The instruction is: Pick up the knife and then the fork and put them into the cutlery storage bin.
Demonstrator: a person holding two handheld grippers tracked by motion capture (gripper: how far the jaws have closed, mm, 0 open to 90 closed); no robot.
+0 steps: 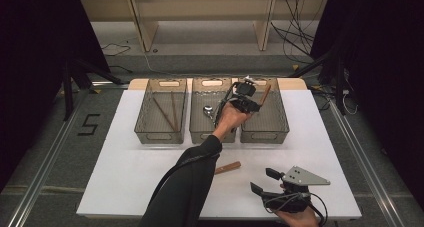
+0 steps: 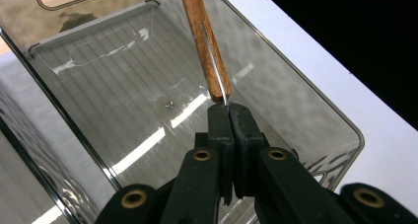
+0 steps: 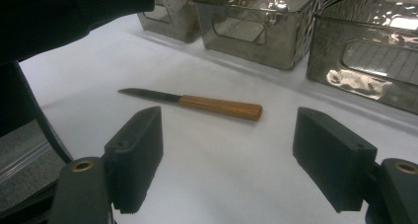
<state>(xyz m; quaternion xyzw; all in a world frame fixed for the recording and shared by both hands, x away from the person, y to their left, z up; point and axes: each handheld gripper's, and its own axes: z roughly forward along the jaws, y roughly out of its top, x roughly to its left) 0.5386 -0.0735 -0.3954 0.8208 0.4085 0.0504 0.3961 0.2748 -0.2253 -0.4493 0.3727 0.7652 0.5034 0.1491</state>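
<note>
Left tool (image 1: 252,104) is over the right-hand bin (image 1: 265,129), upper centre of the high view, jaws pressed together on the blade of a wooden-handled knife (image 2: 204,41); the handle sticks up and away from the jaw tips, above the bin floor (nothing else visible in that bin). Right tool (image 1: 264,181) sits at lower right of the high view, low over the white worktop (image 1: 130,172), jaws spread with nothing between them. A second wooden-handled knife (image 3: 197,103) lies flat on the worktop just ahead of those jaws, near the person's dark sleeve (image 1: 185,187).
</note>
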